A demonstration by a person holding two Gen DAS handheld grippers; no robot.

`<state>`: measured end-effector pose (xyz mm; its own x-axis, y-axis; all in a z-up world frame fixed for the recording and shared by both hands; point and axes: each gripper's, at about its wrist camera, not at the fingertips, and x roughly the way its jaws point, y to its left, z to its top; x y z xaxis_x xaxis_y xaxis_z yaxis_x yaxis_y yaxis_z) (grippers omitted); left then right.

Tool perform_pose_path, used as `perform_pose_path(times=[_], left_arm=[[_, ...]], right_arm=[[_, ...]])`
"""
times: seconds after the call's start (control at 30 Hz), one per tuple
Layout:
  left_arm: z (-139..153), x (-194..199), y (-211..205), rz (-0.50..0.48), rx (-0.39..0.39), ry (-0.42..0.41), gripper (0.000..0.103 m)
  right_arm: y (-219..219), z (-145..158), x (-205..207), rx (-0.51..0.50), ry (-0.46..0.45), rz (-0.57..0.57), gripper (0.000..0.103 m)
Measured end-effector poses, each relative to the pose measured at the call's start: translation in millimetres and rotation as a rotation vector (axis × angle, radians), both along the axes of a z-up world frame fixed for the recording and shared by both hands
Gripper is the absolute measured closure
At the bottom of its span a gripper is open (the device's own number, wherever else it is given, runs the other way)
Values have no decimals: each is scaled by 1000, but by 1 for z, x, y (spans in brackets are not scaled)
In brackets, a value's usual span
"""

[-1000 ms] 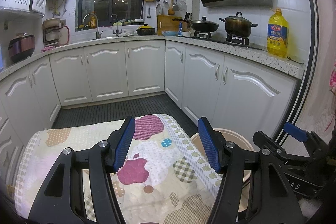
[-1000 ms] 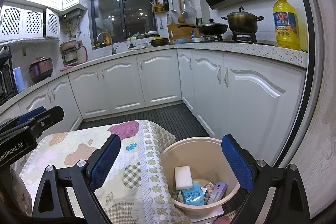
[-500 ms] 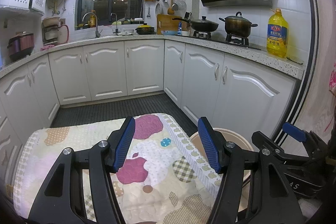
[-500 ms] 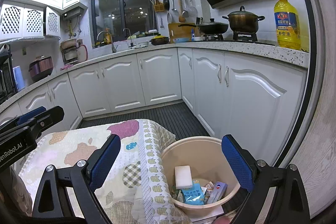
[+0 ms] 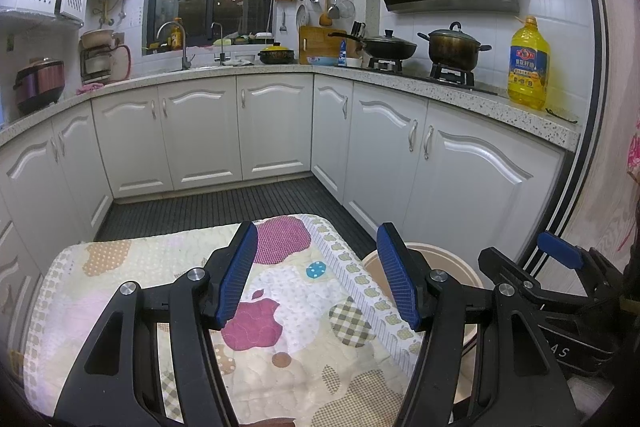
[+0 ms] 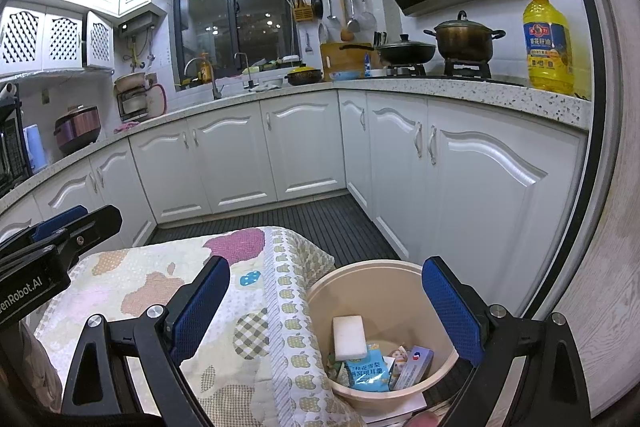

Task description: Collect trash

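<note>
We hold our left gripper [image 5: 316, 275] and right gripper [image 6: 326, 311] spread, grasping nothing, above the apple-patterned quilted cloth [image 6: 160, 283] and the trash-filled round beige plastic bin [image 6: 384, 287].

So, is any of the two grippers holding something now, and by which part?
Nothing is held. The left gripper is open above the patterned cloth, and the right gripper is open above the beige bin.

I count one beige bin [image 6: 384, 283], one white sponge [image 6: 349, 335], one blue packet [image 6: 366, 371], perhaps two small boxes [image 6: 414, 367], two pots [image 6: 464, 41].
</note>
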<state>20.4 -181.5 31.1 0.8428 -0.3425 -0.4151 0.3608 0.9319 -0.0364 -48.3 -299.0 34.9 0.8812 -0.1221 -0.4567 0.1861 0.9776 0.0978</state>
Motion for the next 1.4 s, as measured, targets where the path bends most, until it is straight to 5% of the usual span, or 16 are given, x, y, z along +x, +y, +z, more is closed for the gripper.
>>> perform_pose_path(times=[1.4], left_arm=[[-15,10,7,5,-5,20,42]], right_arm=[[2,-5,11,-12,28,23,7]])
